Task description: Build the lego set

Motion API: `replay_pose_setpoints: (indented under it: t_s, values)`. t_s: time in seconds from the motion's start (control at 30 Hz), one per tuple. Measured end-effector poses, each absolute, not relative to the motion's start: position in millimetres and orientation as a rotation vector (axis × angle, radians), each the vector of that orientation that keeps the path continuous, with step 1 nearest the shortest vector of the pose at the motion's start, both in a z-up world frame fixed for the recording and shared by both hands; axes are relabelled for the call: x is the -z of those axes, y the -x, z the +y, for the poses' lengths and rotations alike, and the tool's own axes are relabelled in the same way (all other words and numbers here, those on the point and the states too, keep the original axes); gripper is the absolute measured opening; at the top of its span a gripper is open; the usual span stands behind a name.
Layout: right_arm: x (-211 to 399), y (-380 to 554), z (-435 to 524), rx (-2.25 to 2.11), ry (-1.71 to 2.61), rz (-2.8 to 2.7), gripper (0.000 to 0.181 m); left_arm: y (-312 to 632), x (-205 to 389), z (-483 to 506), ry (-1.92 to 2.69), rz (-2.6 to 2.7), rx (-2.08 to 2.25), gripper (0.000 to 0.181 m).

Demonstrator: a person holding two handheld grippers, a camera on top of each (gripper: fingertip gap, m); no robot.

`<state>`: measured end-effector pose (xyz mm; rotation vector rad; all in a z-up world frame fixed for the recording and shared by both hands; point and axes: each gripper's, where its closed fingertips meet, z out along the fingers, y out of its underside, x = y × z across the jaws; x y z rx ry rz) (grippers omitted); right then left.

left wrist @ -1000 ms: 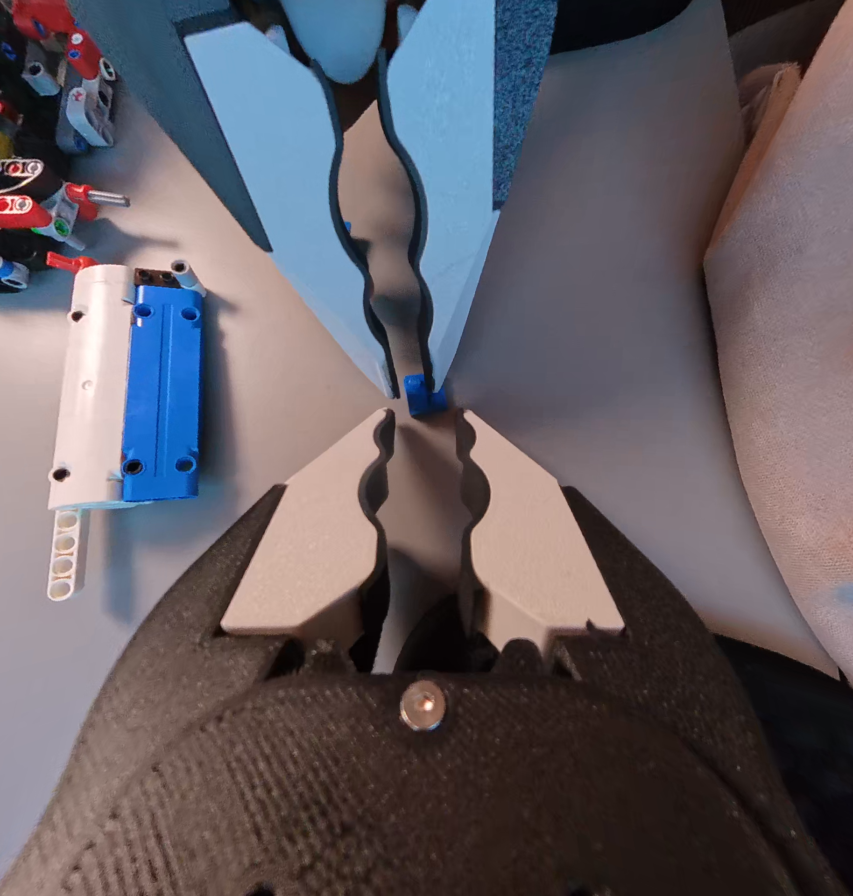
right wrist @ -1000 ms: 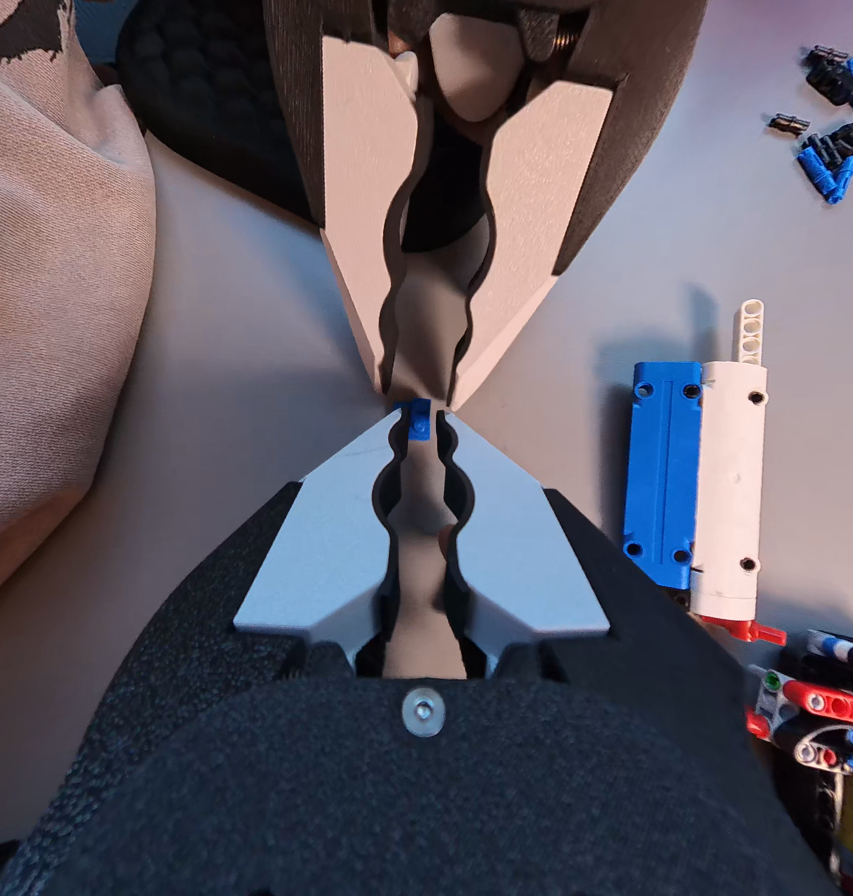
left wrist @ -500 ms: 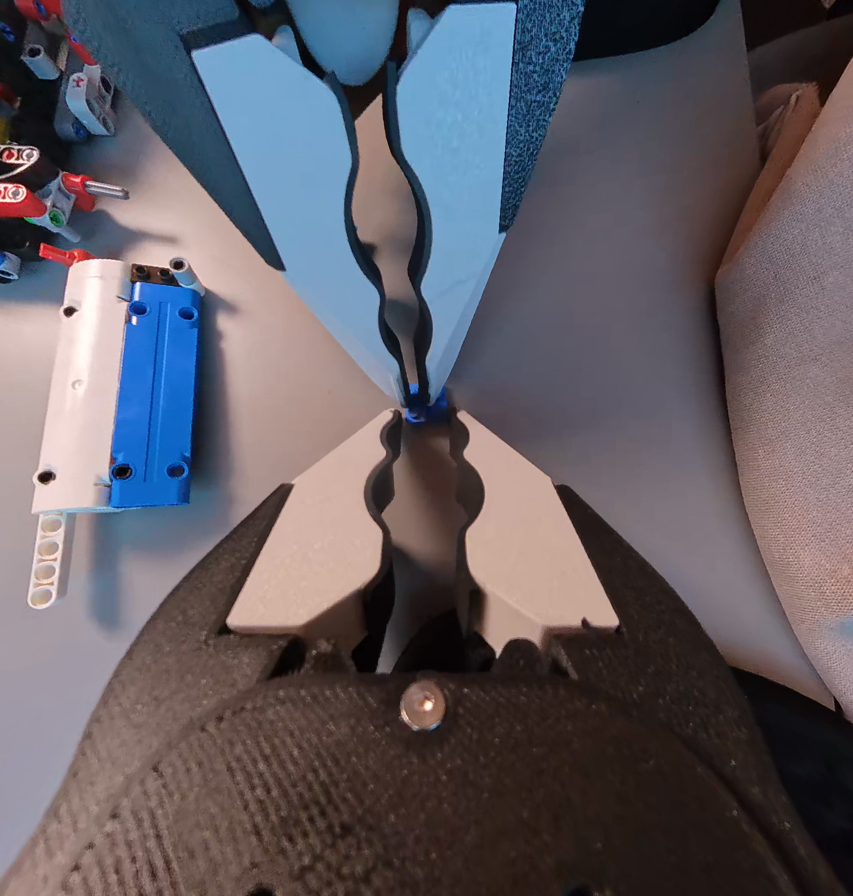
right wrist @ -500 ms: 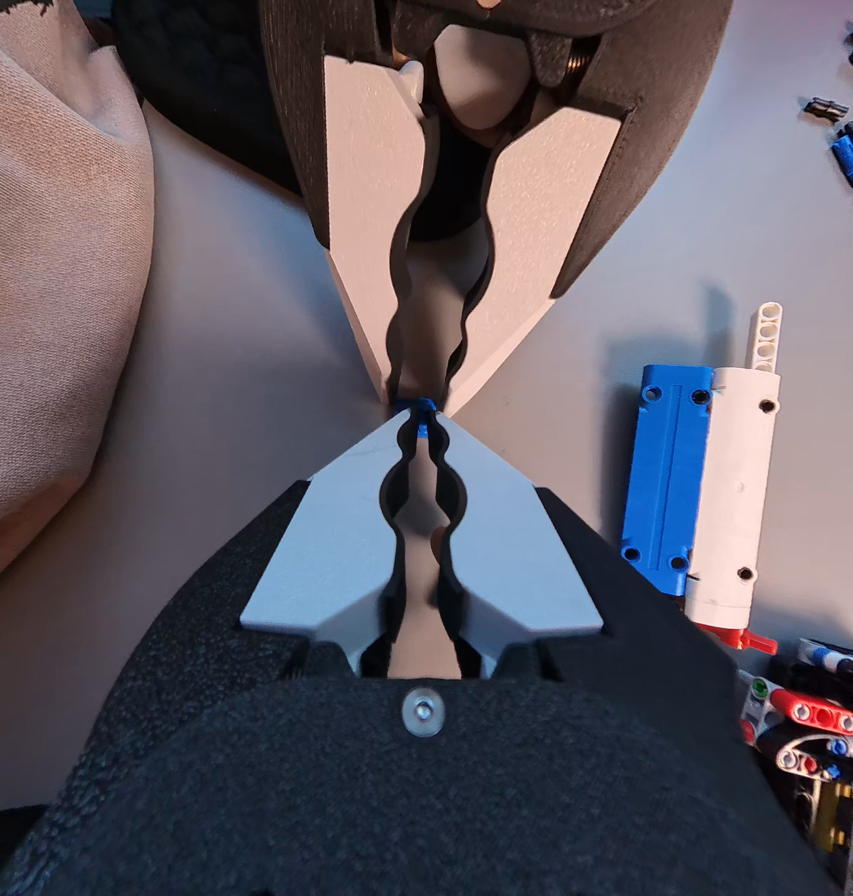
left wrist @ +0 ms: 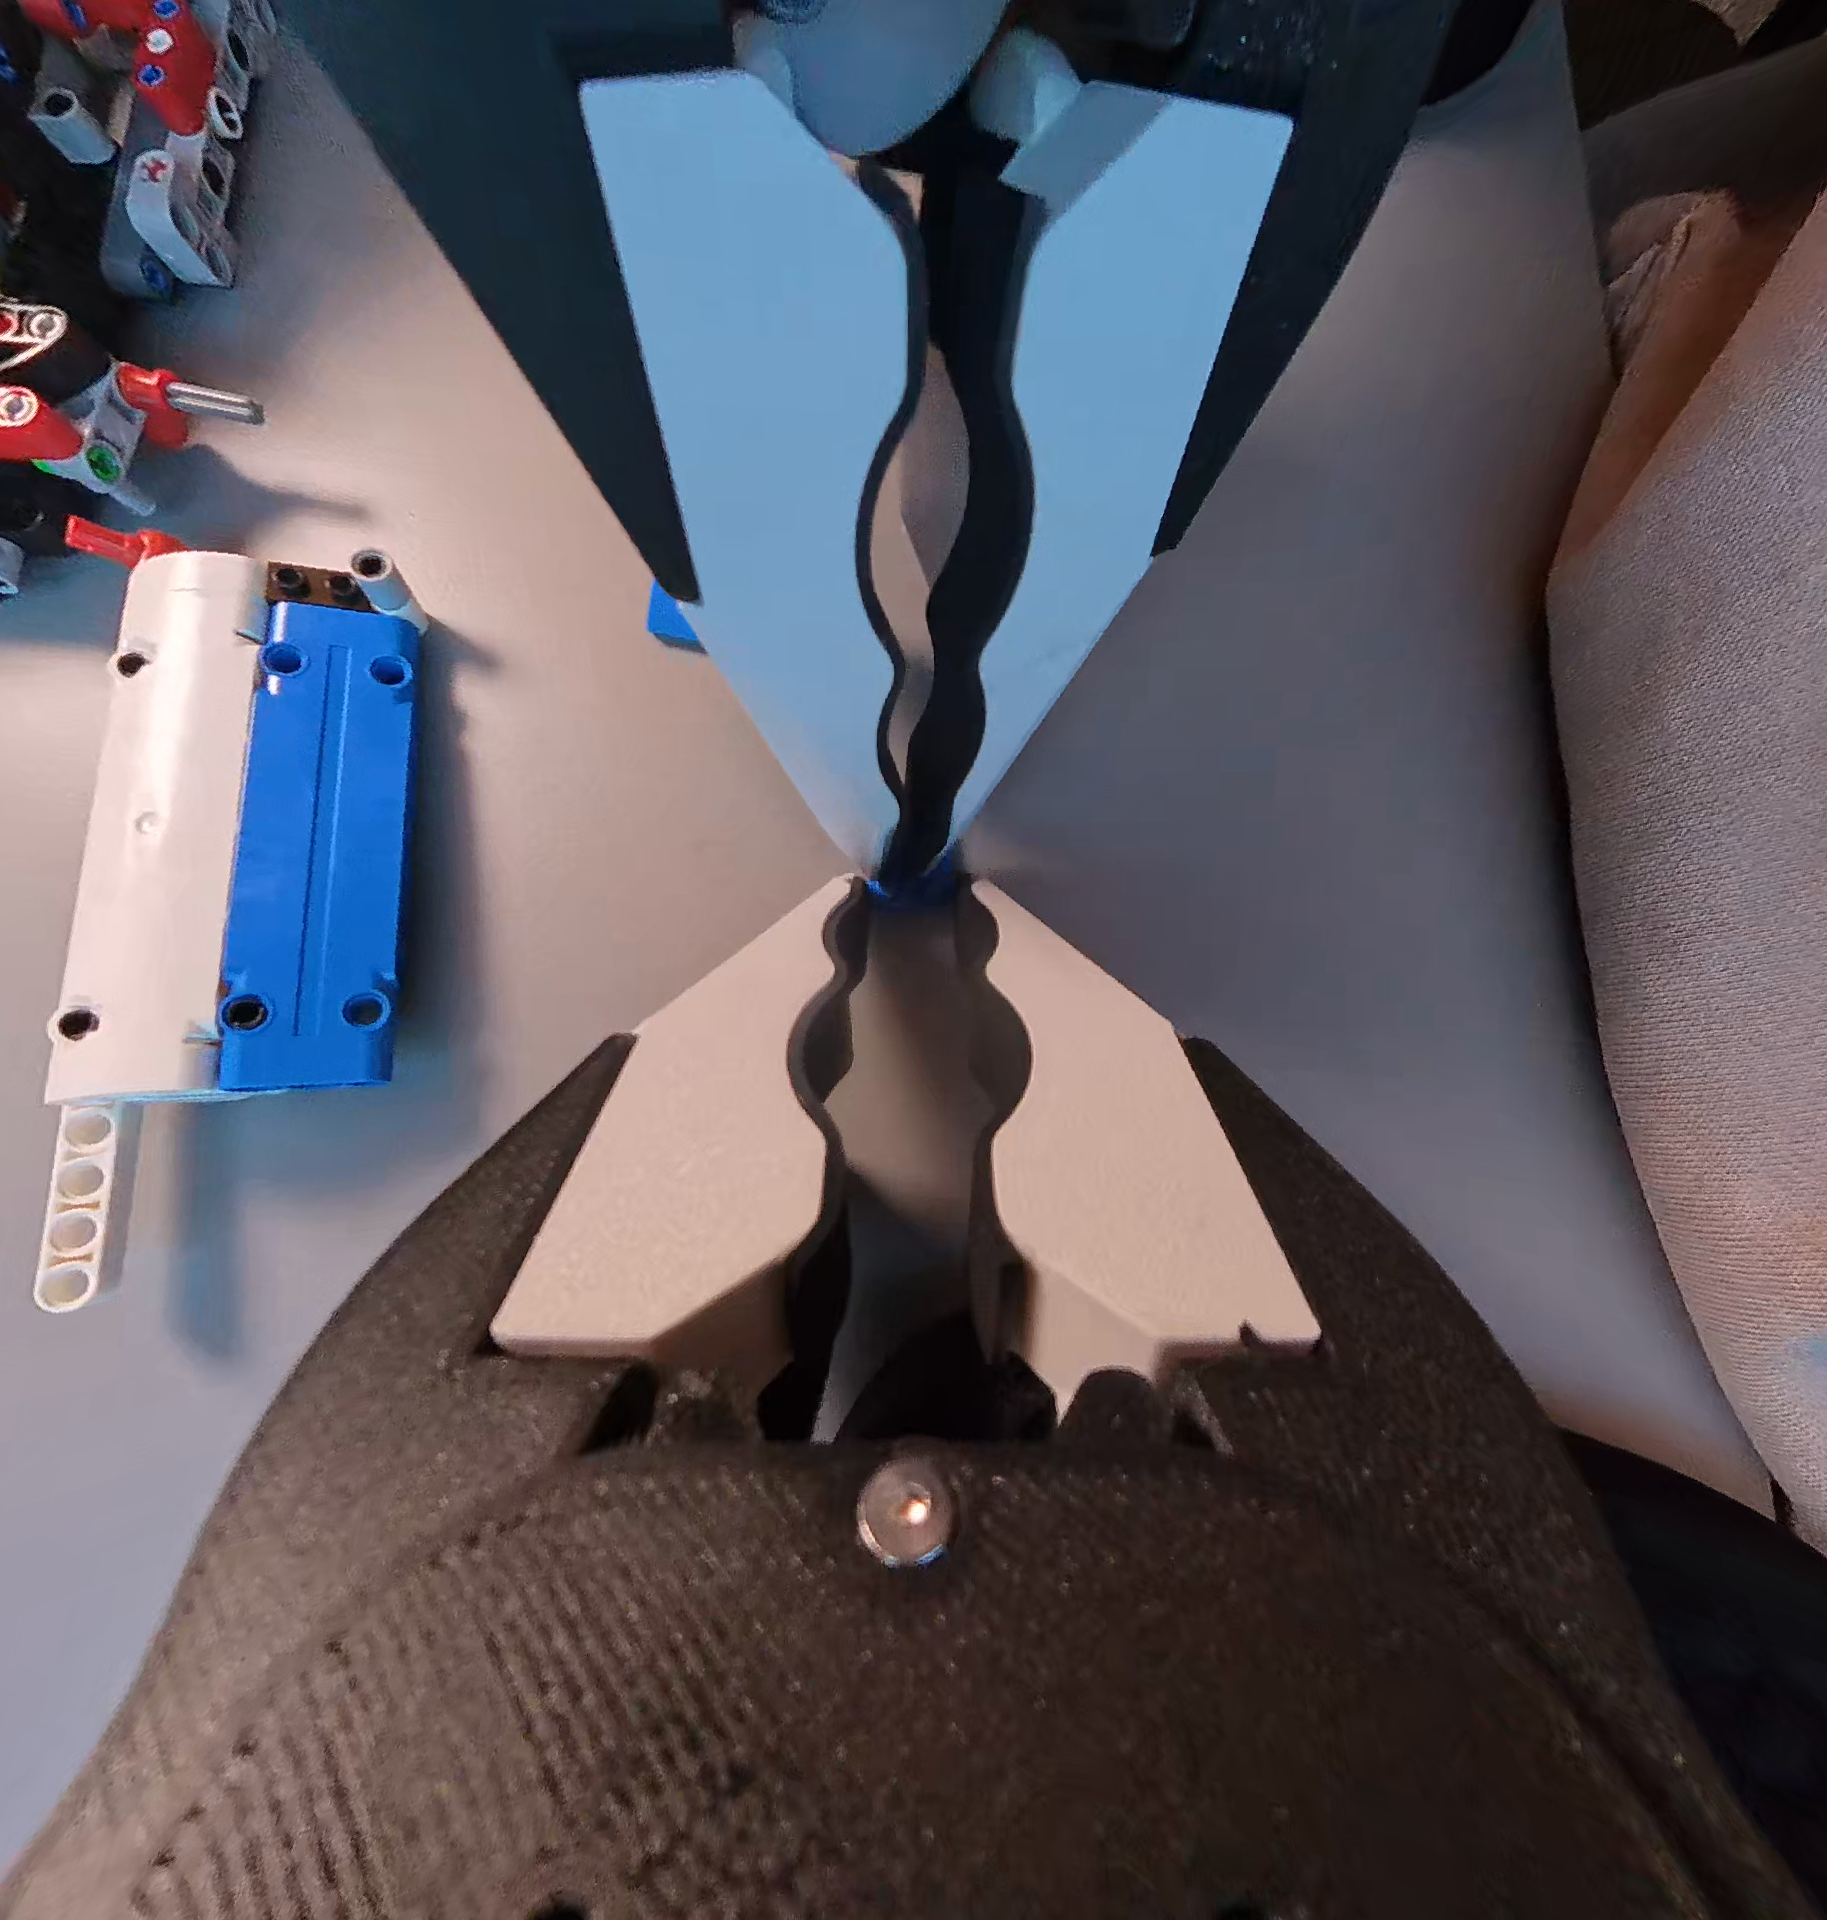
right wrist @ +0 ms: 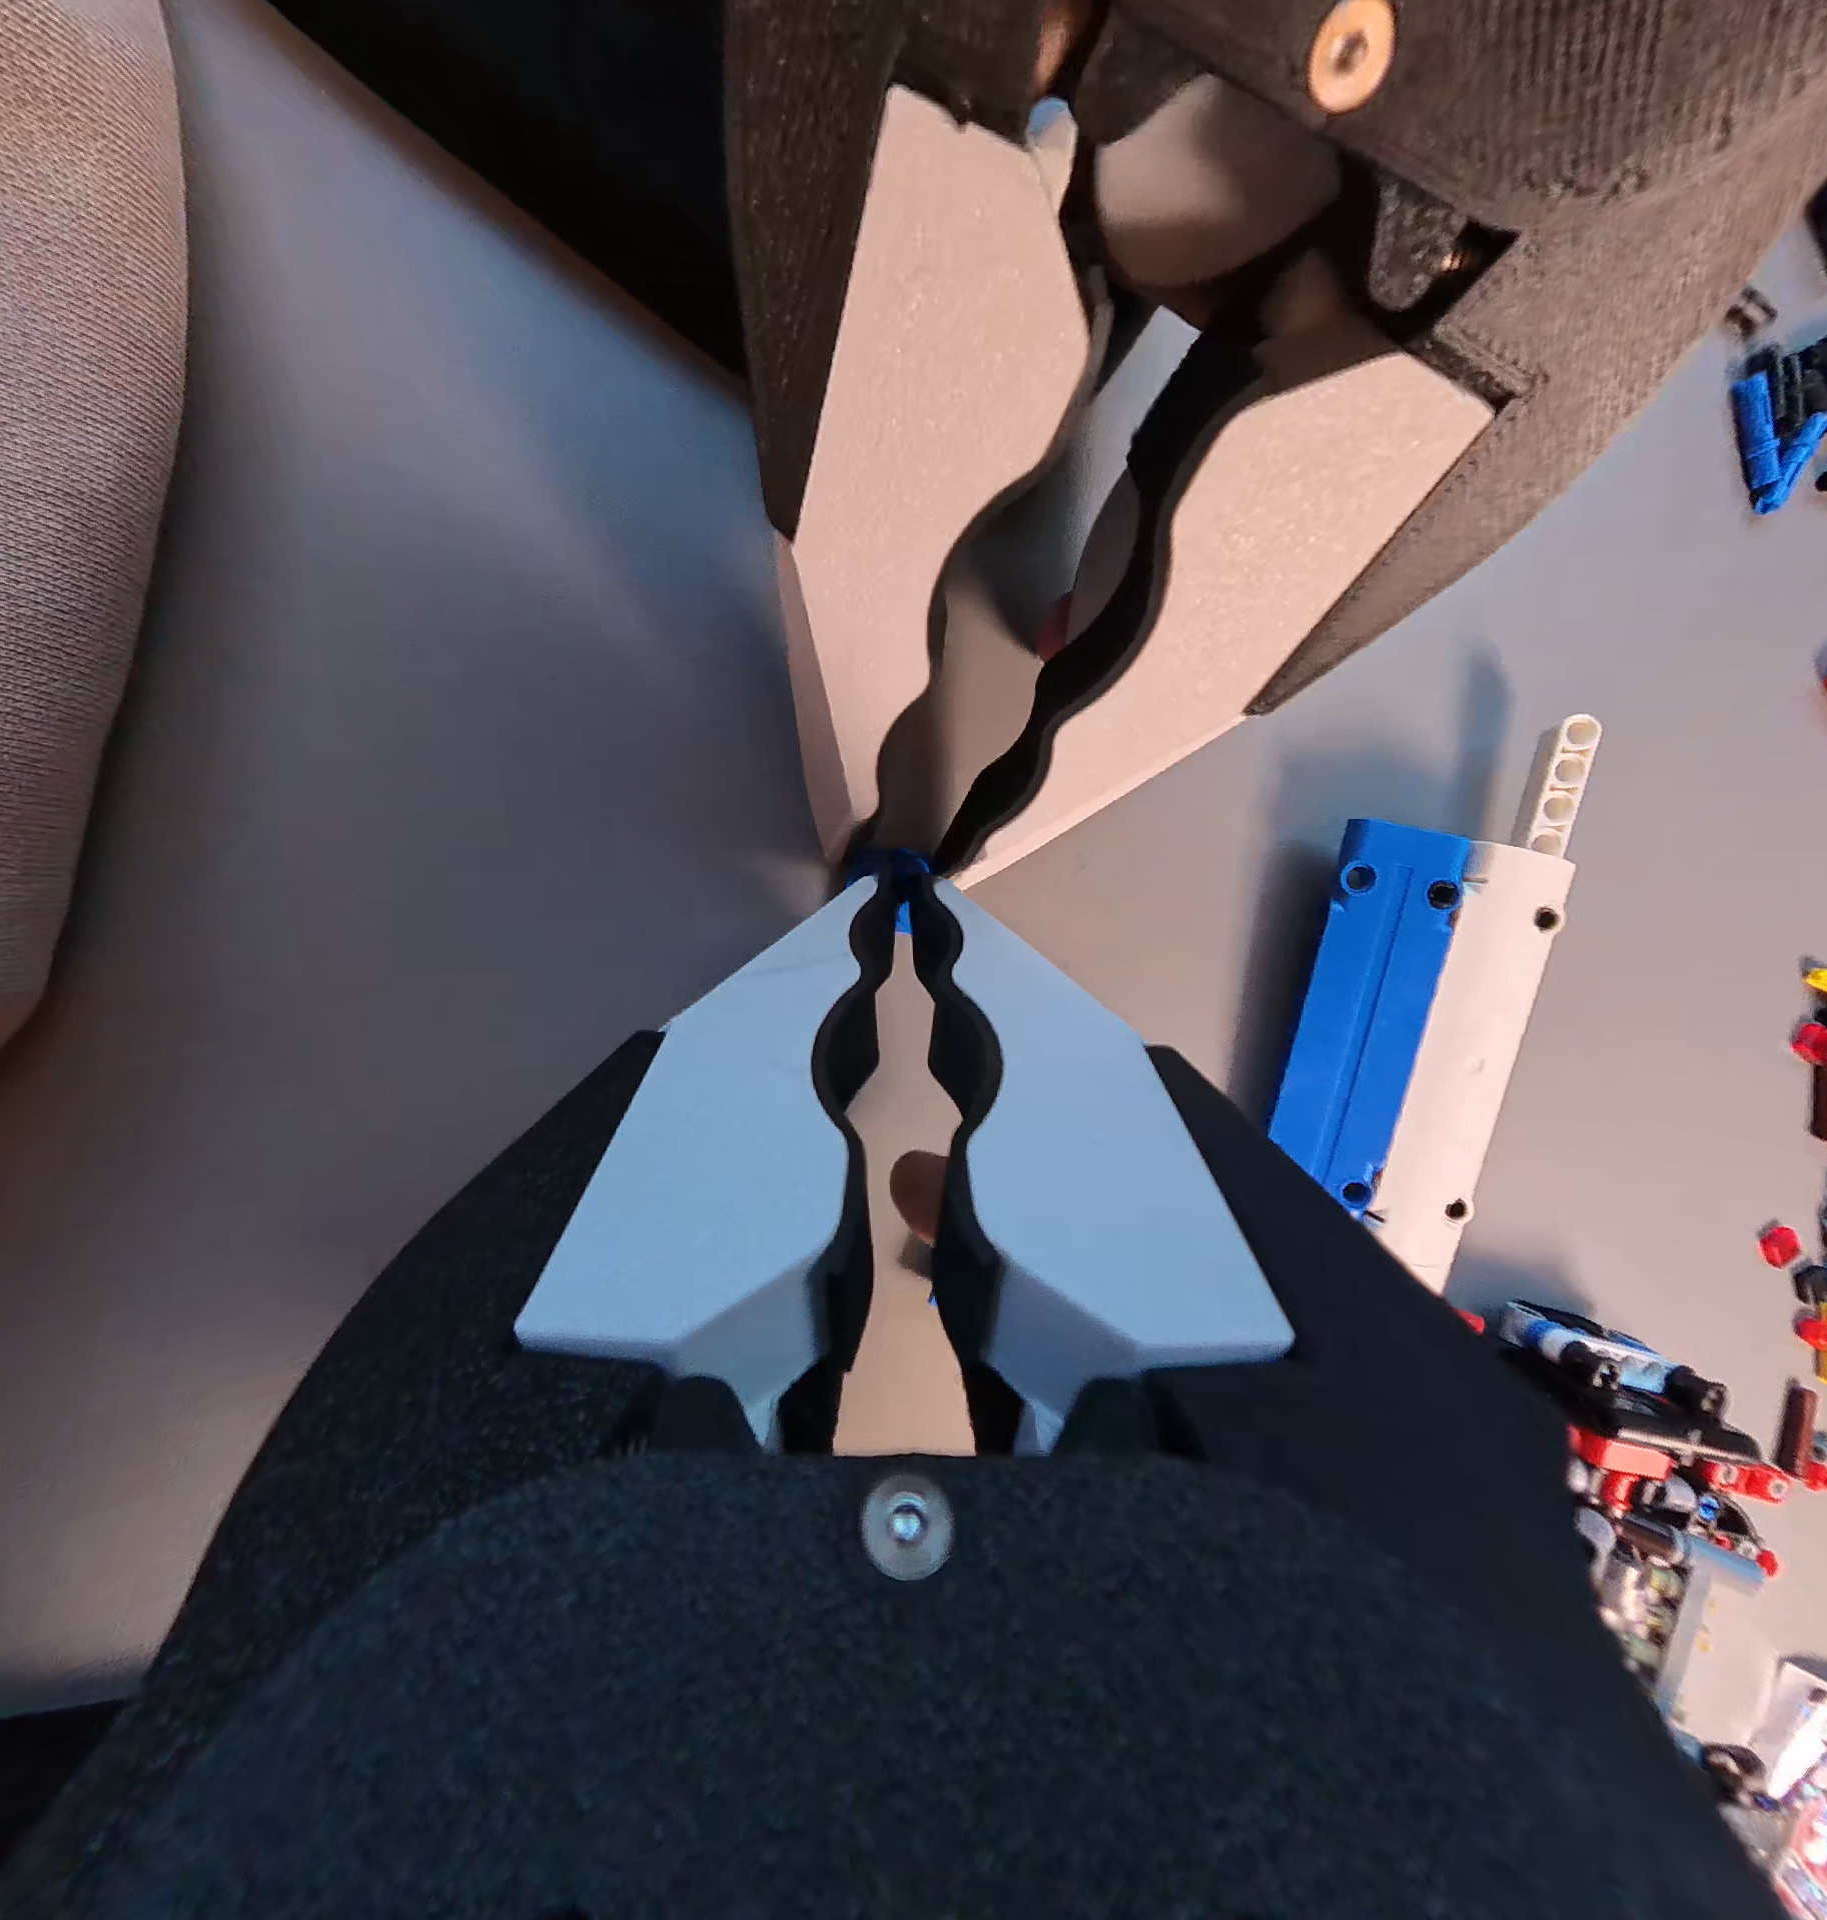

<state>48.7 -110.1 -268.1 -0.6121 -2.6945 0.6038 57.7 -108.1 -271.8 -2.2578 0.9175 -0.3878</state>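
Observation:
A small blue lego piece [left wrist: 909,896] sits between the tips of both grippers, above the grey table. My left gripper [left wrist: 914,888], with beige fingers, points up from the bottom of the left wrist view, its tips closed against the piece. My right gripper [right wrist: 896,896], with pale blue fingers, is shut on the same blue piece [right wrist: 893,868]. It comes in from the top of the left wrist view [left wrist: 914,847]. The left gripper [right wrist: 893,847] meets it tip to tip in the right wrist view, tilted to the right.
A blue and white panel assembly [left wrist: 254,831] with a white beam [left wrist: 83,1205] lies on the table and also shows in the right wrist view [right wrist: 1408,1018]. Loose parts [left wrist: 57,312] and blue pins [right wrist: 1802,416] lie beyond. Another blue bit [left wrist: 672,623] lies nearby. Beige cloth [left wrist: 1719,831] borders the table. My left and right fingertips are right by each other.
The two grippers have come together tip to tip. My left jaws narrowed onto the blue piece held by the right gripper. The grippers have since twisted relative to each other.

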Motion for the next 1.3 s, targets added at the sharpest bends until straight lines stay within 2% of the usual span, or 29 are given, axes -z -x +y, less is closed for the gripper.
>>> replay_pose_setpoints:
  t_s: [0.3,0.37,0.53,0.77,0.9,1.07,1.3]
  values:
    - [267,-48,-111,-0.779,0.800,-2.653,0.001,-58,272,-108,2.250,0.919,0.382,0.014]
    - [262,-53,-111,-0.925,0.865,-2.644,0.015,-56,271,-106,2.230,0.935,0.335,0.014]
    - [252,-60,-101,-1.005,0.833,-2.557,0.031,-55,257,-100,2.042,1.030,0.144,0.013]
    - [240,-50,-95,-1.243,1.035,-2.399,0.024,-51,238,-89,1.877,1.050,-0.080,0.013]
    - [236,-45,-92,-1.345,1.127,-2.341,0.012,-50,236,-87,1.864,1.046,-0.097,0.013]
    - [233,-42,-91,-1.478,1.274,-2.285,0.008,-48,235,-86,1.847,1.044,-0.134,0.013]
    - [208,-39,-91,-1.672,1.211,-2.158,0.007,-44,212,-86,1.806,0.822,0.161,0.016]
